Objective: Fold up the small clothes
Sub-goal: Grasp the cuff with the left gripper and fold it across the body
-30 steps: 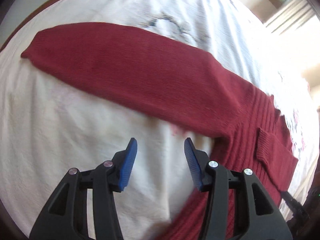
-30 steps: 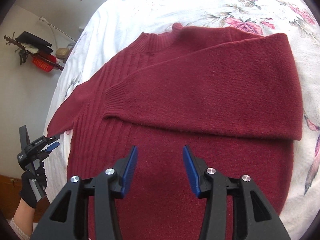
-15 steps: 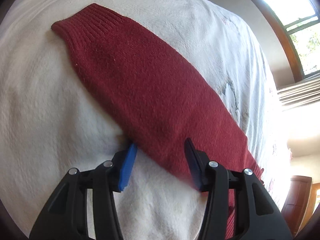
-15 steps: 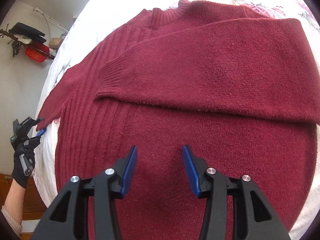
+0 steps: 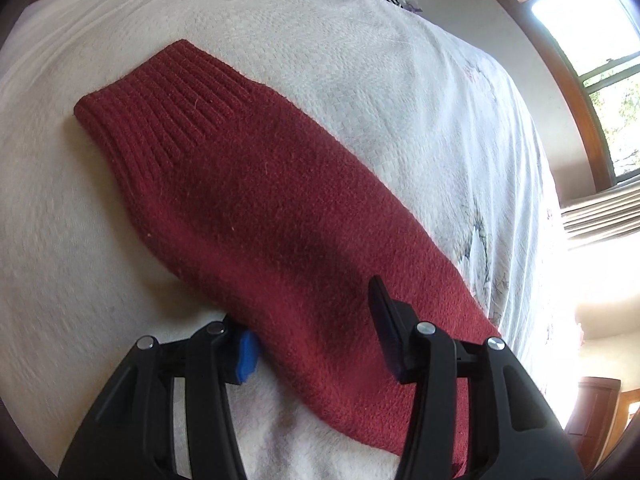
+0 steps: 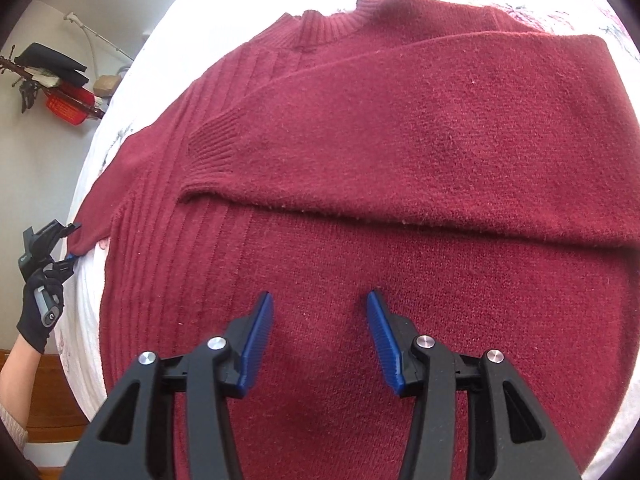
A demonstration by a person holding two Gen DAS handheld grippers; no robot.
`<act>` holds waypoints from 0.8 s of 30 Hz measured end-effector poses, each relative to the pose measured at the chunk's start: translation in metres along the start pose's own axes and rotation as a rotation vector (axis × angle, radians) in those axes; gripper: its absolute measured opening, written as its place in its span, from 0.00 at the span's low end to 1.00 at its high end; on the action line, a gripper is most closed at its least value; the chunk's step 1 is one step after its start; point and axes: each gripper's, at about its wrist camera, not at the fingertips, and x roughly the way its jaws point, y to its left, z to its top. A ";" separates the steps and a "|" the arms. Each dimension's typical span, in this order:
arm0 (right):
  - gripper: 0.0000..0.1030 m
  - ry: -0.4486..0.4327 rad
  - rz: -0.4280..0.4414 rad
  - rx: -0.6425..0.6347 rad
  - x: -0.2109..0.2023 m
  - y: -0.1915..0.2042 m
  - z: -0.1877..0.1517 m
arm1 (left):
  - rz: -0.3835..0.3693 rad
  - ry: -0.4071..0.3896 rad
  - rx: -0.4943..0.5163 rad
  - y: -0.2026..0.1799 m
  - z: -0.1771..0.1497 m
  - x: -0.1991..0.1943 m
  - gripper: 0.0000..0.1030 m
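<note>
A dark red knitted sweater (image 6: 400, 168) lies flat on the white bedspread (image 5: 360, 60), one sleeve folded across its chest. Its other sleeve (image 5: 260, 200) stretches out over the bed, with the ribbed cuff (image 5: 160, 96) at the far end. My left gripper (image 5: 316, 332) is open and straddles this sleeve's near edge: one blue pad (image 5: 246, 352) is tucked under the edge and the other finger (image 5: 384, 320) rests above the knit. In the right wrist view it shows as the left gripper (image 6: 52, 240), held by a gloved hand. My right gripper (image 6: 318, 332) hangs open over the sweater's lower body, holding nothing.
The bedspread (image 6: 580, 12) carries a floral print and curves down at its edges. A window (image 5: 592, 60) and a wooden door (image 5: 596, 404) are to the right. A wall rack with a black hat and a red item (image 6: 60, 100) hangs beyond the bed's left side.
My left gripper has swung from the armpit area out along the sleeve, and the sleeve's edge now sits between its fingers. My right gripper has moved closer over the sweater's body.
</note>
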 end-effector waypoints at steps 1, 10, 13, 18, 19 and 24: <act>0.48 -0.001 0.004 0.001 0.000 -0.001 0.000 | 0.010 -0.006 0.013 -0.002 -0.001 -0.001 0.41; 0.48 -0.015 0.020 0.002 -0.012 -0.013 -0.005 | -0.001 -0.049 0.137 -0.034 -0.023 -0.019 0.05; 0.48 -0.024 0.026 0.016 -0.021 -0.020 -0.008 | -0.045 -0.059 0.198 -0.063 -0.040 -0.028 0.05; 0.48 -0.036 0.027 0.037 -0.034 -0.036 -0.015 | -0.146 -0.030 0.310 -0.119 -0.081 -0.036 0.05; 0.48 -0.038 0.027 0.040 -0.037 -0.039 -0.016 | -0.169 -0.017 0.335 -0.131 -0.091 -0.036 0.05; 0.48 -0.050 0.032 0.057 -0.047 -0.051 -0.021 | -0.285 0.069 0.445 -0.190 -0.152 -0.030 0.05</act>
